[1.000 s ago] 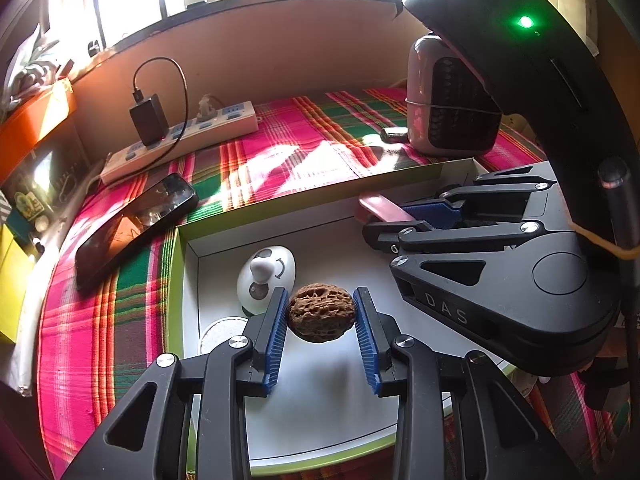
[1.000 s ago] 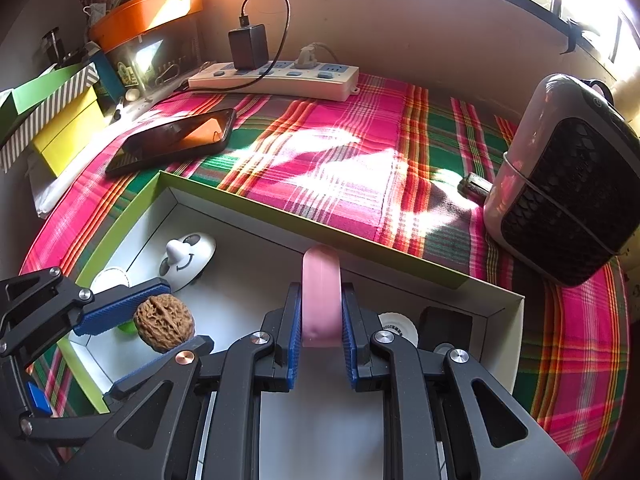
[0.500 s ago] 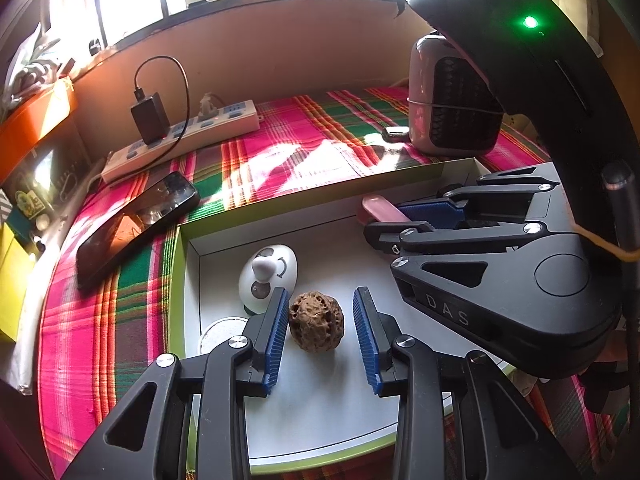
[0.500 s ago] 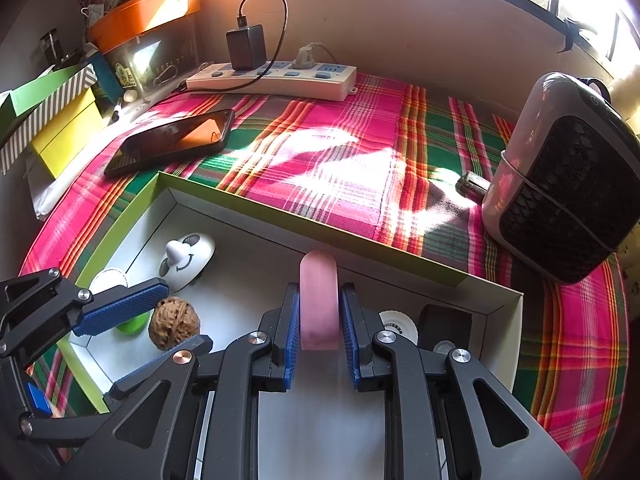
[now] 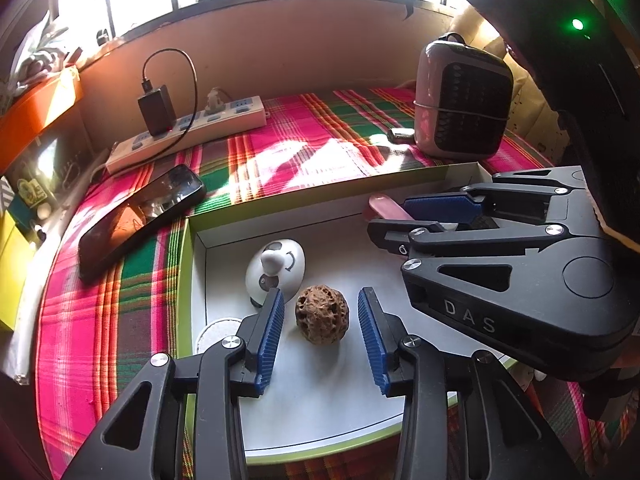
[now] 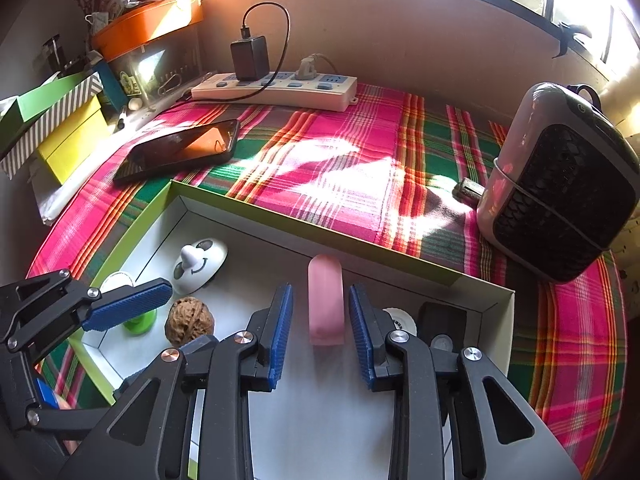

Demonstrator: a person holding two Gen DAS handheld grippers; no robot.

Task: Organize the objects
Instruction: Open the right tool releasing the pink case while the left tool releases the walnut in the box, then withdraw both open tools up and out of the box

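Observation:
A brown walnut [image 5: 322, 315] lies on the white floor of a green-rimmed box [image 5: 184, 248], between the fingers of my open left gripper [image 5: 320, 334] and clear of both. It also shows in the right wrist view [image 6: 189, 321]. A pink bar [image 6: 326, 300] lies flat on the box floor between the fingers of my open right gripper [image 6: 320, 332], apart from both pads. In the left wrist view the pink bar [image 5: 386, 207] pokes out past the right gripper's fingers.
The box also holds a white face-shaped toy [image 5: 275, 267], a white disc [image 6: 397, 319], a black block [image 6: 442, 318] and a green piece [image 6: 138, 322]. On the plaid cloth lie a phone [image 6: 180, 154], a power strip [image 6: 276, 88] and a small heater [image 6: 560, 180].
My left gripper let go of the walnut, which dropped to the box floor. My right gripper opened and released the pink bar, which now lies flat in the box.

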